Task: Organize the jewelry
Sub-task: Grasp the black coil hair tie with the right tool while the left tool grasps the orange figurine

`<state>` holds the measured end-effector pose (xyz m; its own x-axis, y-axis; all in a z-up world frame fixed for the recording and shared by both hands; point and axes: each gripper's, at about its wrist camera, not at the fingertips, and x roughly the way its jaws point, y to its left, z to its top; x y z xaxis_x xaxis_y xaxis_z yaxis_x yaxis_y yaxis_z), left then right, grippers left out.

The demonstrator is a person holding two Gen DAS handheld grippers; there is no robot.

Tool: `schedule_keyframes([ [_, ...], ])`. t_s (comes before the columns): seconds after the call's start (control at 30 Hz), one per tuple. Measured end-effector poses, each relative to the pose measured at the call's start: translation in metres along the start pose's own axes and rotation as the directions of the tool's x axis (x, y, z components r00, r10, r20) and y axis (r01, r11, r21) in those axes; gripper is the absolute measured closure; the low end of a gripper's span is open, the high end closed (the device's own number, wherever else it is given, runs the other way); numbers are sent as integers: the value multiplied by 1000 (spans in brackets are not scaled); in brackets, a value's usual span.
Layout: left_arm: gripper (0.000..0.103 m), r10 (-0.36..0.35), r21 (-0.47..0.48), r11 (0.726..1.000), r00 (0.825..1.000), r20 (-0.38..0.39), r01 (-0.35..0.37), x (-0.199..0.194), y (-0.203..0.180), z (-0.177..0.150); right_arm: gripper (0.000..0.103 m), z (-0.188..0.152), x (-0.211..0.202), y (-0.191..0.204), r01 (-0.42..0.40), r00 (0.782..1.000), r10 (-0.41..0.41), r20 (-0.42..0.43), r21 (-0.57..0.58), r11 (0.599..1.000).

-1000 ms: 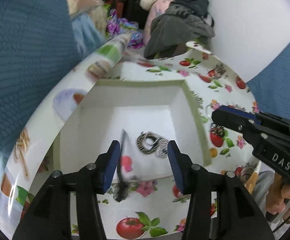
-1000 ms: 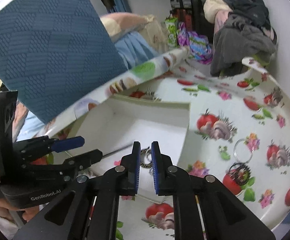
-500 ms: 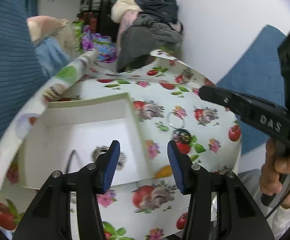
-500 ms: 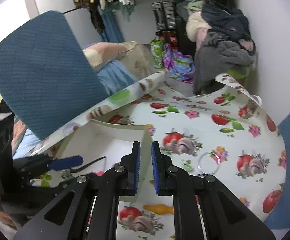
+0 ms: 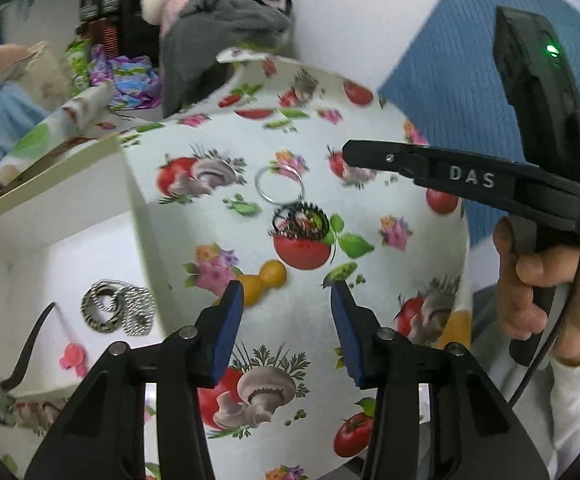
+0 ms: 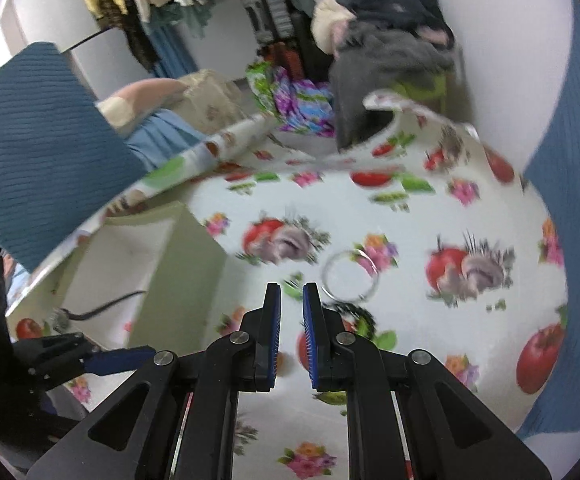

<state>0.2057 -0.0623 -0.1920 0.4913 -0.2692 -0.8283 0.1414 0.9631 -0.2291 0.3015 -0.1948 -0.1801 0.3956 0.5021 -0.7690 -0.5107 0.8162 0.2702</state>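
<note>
My left gripper (image 5: 286, 306) hangs over the fruit-print tablecloth (image 5: 390, 312), its jaws closing with nothing between them. Beyond it lie a thin silver bangle (image 5: 279, 186) and a dark toothed ornament (image 5: 300, 220). To its left stands a white box (image 5: 49, 220) holding striped rings (image 5: 117, 312) and a black cord piece (image 5: 29, 344). My right gripper (image 6: 292, 294) is shut and empty, just short of the silver bangle (image 6: 350, 278) and the dark ornament (image 6: 356, 316). From the left wrist view, the right gripper (image 5: 348, 156) reaches in from the right.
Blue chair backs (image 6: 29, 152) (image 5: 450, 80) flank the small table. A heap of clothes (image 6: 382, 52) lies behind it and the cloth's far edge (image 6: 386, 104) curls up. A person's hand (image 5: 530, 288) grips the right tool. The box wall (image 6: 177, 272) rises left of my right gripper.
Both grippers have swung right, from over the box to over the tablecloth near the bangle and dark ornament. The left jaws have narrowed slightly. The right stays shut.
</note>
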Motion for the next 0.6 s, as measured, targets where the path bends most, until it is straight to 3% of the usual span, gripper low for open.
schedule_keyframes([
  [0.2,59,49,89,995,995,-93,-40,40,-13,3,92,-25,39,-46,31,996,-24,-85,84,996],
  [0.33,59,97,136,988,986,-138,-79,61,-19,4,83,-37,60,-66,22,993,-5,-122,132,991],
  [0.6,63,166,188,974,965,-203,-128,92,-23,0,83,-39,87,-72,33,986,-20,-165,77,996],
])
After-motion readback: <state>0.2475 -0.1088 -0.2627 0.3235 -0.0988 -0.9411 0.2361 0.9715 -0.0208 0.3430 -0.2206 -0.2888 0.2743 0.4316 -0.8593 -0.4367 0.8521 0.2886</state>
